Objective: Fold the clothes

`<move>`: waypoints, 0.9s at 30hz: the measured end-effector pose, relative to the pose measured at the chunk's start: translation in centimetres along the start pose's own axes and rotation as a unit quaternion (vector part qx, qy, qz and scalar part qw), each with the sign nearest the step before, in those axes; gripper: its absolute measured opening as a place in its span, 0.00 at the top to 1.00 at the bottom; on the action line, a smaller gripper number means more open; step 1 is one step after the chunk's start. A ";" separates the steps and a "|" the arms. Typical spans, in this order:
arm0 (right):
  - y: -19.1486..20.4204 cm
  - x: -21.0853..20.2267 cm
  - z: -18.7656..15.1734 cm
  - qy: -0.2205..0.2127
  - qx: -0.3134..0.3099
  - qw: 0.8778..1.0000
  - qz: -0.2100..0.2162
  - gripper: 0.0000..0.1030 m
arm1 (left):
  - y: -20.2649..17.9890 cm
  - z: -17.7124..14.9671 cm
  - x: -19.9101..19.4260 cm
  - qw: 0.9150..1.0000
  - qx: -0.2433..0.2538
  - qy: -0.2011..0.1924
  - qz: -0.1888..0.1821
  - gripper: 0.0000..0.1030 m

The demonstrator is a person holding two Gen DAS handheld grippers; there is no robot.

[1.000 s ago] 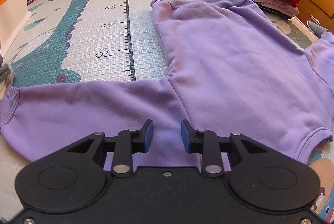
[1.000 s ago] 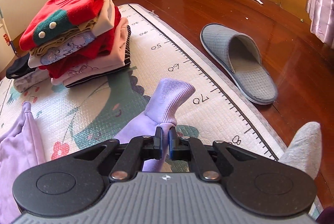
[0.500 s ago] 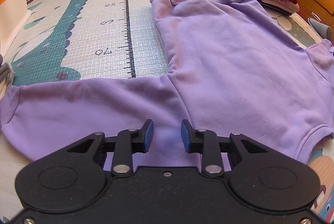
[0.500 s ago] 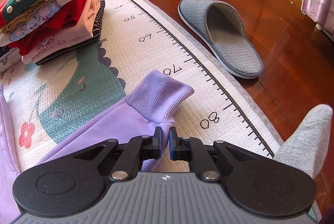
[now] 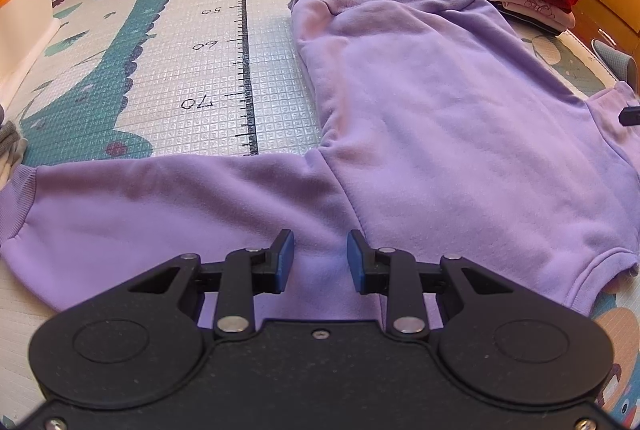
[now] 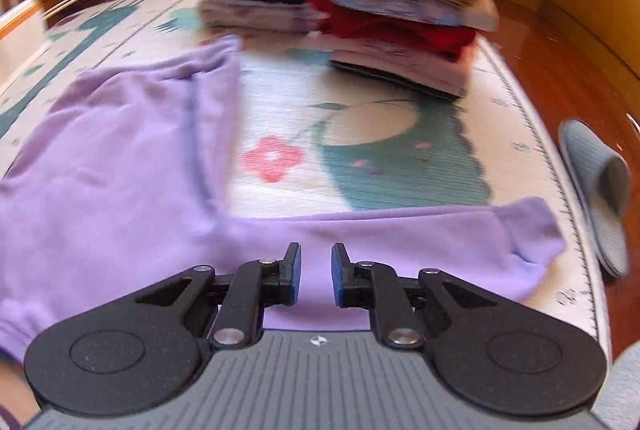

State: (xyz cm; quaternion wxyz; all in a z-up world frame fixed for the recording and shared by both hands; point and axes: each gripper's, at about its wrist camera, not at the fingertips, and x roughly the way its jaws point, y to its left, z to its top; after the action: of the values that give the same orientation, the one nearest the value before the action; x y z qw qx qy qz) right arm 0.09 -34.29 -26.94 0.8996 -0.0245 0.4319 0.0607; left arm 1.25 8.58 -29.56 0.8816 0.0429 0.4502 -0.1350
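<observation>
Playmat [image 5: 160, 77] is covered on its near right half by a lilac sweatshirt [image 5: 440, 117], laid flat with both sleeves stretched sideways, presumably so they can be folded inward. Folded clothes [image 6: 404, 17] are stacked at the far right corner, kept clear. Left gripper [image 5: 319, 256] and right gripper [image 6: 316, 272] are held spread, empty, over the sleeves.

Left tongs [image 5: 319, 261] and right tongs [image 6: 316, 274] both gape, holding nothing.
</observation>
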 end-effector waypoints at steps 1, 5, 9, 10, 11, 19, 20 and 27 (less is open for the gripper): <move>1.6 -0.1 -0.2 0.002 -0.013 1.000 0.022 0.83 | 0.0 0.0 -0.1 1.000 -0.001 -0.002 0.000 0.74; 5.3 1.1 -2.1 0.051 -0.060 0.996 0.045 0.85 | -0.1 0.3 -0.7 1.000 0.000 -0.016 0.001 0.72; 4.1 0.8 -2.6 0.062 -0.010 0.997 0.050 0.89 | -0.3 0.8 -1.1 0.999 0.005 -0.035 0.001 0.72; 4.1 0.5 -2.3 0.062 -0.012 0.997 0.054 0.89 | -0.4 0.9 -1.1 0.999 0.007 -0.038 0.000 0.72; 4.3 0.2 -1.9 0.058 -0.016 0.997 0.055 0.89 | -0.5 1.0 -1.1 0.999 0.010 -0.041 -0.001 0.72; 7.8 3.7 4.7 0.009 -0.074 0.994 0.075 0.86 | -3.2 1.1 -0.3 0.996 0.069 -0.049 -0.025 0.72; 8.0 4.7 5.6 0.009 -0.078 0.994 0.074 0.86 | -3.5 0.8 0.0 0.996 0.077 -0.041 -0.026 0.72; 6.0 11.0 9.8 0.026 -0.069 0.996 0.059 0.86 | -3.1 -0.3 1.0 0.997 0.074 -0.021 -0.029 0.65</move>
State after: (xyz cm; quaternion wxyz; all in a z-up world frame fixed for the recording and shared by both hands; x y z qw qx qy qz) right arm 13.71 -26.40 -29.29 0.8792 -0.0630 0.4503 0.1426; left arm 0.71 5.52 -30.42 0.8809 0.0920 0.4215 -0.1947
